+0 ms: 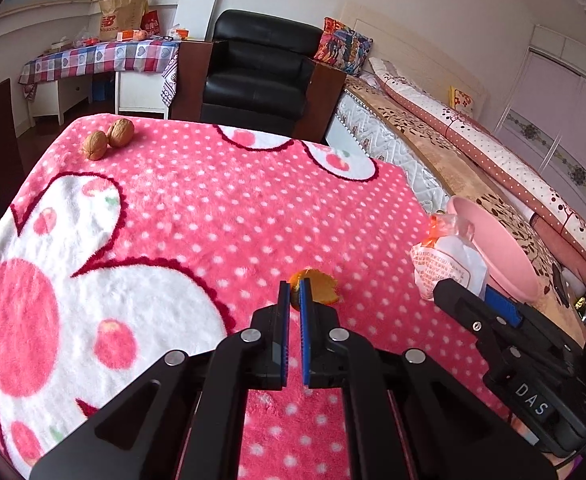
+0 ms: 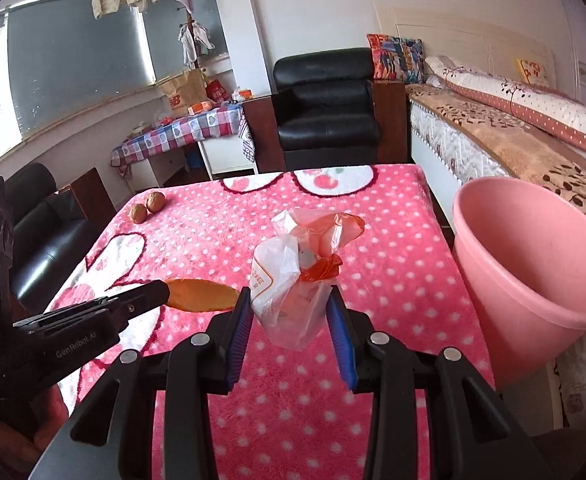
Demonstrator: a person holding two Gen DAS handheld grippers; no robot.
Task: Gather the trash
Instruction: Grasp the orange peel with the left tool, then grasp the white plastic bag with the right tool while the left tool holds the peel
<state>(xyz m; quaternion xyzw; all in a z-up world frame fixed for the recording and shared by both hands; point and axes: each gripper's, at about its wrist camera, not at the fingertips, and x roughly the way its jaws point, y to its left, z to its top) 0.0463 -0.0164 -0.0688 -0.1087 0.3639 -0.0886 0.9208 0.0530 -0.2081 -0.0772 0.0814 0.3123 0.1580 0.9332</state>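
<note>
L gripper (image 1: 294,292) is clamped on the orange peel (image 1: 320,286), jaws nearly together, peel sticking out to the right of the pads, just above the pink blanket (image 1: 197,208). R gripper (image 2: 289,312) is clamped on the plastic bag (image 2: 293,280); pads press its lower half from both sides and the knotted top flops toward the far side. Pink bin (image 2: 533,264) stands off the table's right edge, mouth tilted toward the grippers, near the bag. Two walnuts (image 1: 109,138) sit at the far left corner, well apart from both grippers.

Step in hand, prob.: carry both bits to the bin. To do it well: take the bag first since R is nearest, get fully over the rim before letting go, don't squeeze harder (thin film, contents may slip). Bring the peel in after; avoid crossing grippers.
</note>
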